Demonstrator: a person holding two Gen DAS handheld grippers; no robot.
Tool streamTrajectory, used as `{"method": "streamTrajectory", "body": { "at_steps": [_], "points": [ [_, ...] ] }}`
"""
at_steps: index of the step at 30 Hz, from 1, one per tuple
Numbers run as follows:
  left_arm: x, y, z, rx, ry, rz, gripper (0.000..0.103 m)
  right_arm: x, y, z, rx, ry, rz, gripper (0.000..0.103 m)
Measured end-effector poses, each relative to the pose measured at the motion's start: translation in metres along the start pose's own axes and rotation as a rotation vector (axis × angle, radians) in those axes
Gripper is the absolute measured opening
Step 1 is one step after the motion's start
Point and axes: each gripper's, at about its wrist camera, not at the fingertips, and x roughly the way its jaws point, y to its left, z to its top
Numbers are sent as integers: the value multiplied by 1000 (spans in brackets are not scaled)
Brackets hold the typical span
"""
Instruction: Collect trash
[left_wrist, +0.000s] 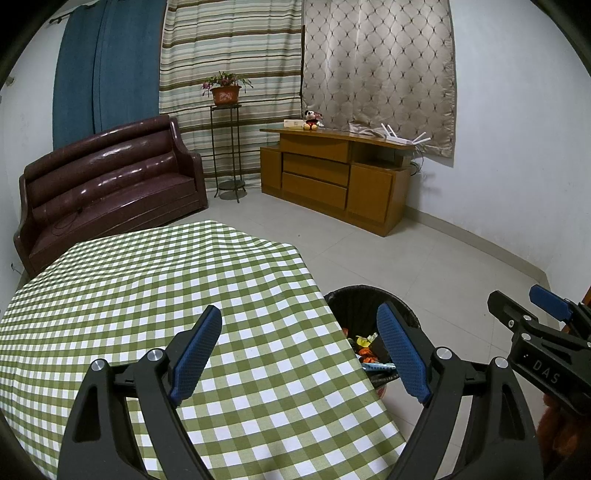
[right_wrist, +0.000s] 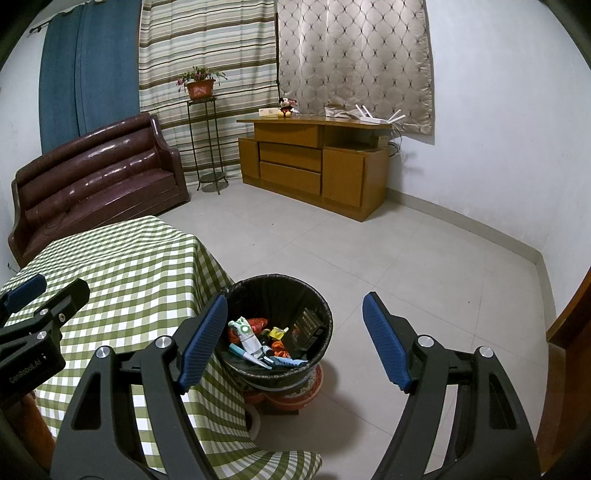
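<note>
A black-lined trash bin (right_wrist: 325, 314) stands on the floor beside the table's right edge, filled with several wrappers and a dark box (right_wrist: 306, 328). In the left wrist view the bin (left_wrist: 340, 295) shows partly behind the table corner. My left gripper (left_wrist: 299, 321) hangs open over the table's right edge with nothing between its fingers. My right gripper (right_wrist: 295, 308) is open above the bin, also holding nothing. Each gripper shows at the edge of the other's view: the right gripper (left_wrist: 521, 306) and the left gripper (right_wrist: 55, 288). No trash lies on the green checked tablecloth (left_wrist: 147, 295).
The tablecloth (right_wrist: 122, 266) hangs over the table's edge next to the bin. The bin sits on red and white bowls (right_wrist: 295, 391). Behind stand a dark red sofa (left_wrist: 110, 184), a plant stand (left_wrist: 225, 147) and a wooden cabinet (left_wrist: 332, 177). A wooden door edge (right_wrist: 569, 332) is at the right.
</note>
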Motion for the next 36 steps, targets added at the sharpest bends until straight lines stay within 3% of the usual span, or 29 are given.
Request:
{"method": "streamTrajectory", "body": {
  "at_steps": [36],
  "points": [
    [1, -7, -2, 9, -11, 6, 83, -1, 3, 0, -3, 0, -2, 74]
  ]
}}
